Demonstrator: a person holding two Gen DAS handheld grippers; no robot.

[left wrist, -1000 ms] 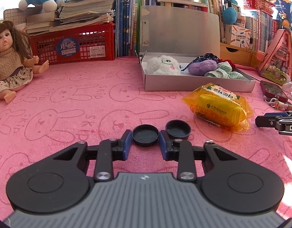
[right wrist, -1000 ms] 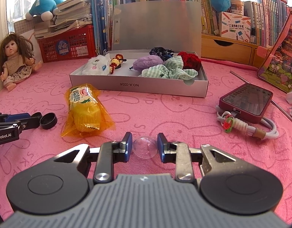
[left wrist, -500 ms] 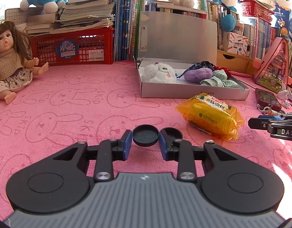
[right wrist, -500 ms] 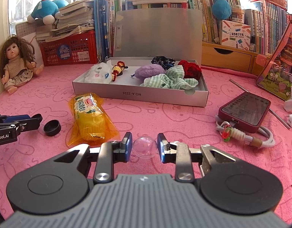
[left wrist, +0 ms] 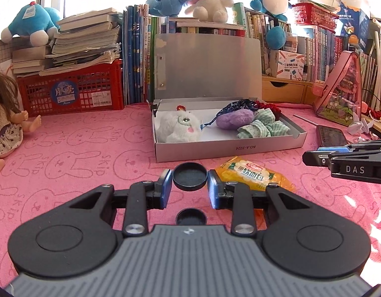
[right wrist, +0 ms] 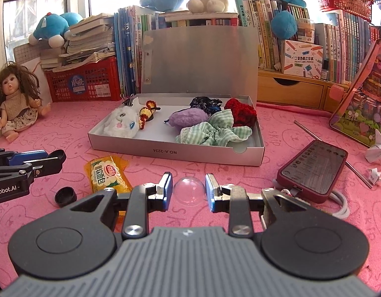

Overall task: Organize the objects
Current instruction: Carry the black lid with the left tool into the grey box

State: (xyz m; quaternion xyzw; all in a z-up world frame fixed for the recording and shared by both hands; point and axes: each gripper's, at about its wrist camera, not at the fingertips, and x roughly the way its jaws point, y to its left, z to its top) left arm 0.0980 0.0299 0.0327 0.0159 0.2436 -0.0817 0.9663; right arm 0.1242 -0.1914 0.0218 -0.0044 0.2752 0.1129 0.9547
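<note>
My left gripper (left wrist: 189,182) is shut on a round black lid (left wrist: 189,177) and holds it above the pink mat. A second small black cup (left wrist: 191,217) lies on the mat below it; it also shows in the right wrist view (right wrist: 65,194). My right gripper (right wrist: 189,189) is shut on a clear plastic dome (right wrist: 189,191), held above the mat. An open grey box (left wrist: 230,148) with plush toys and scrunchies sits ahead, also in the right wrist view (right wrist: 175,152). A yellow snack packet (left wrist: 252,174) lies before the box, and also shows in the right wrist view (right wrist: 107,174).
A phone in a red case (right wrist: 313,170) with a cable lies at right. A doll (right wrist: 15,106) sits at far left. A red crate (left wrist: 71,90), books and plush toys line the back. A pink house-shaped case (left wrist: 340,99) stands at right.
Both grippers rose and moved toward the box with their objects. The second black cup stayed on the mat and now lies beneath my left gripper.
</note>
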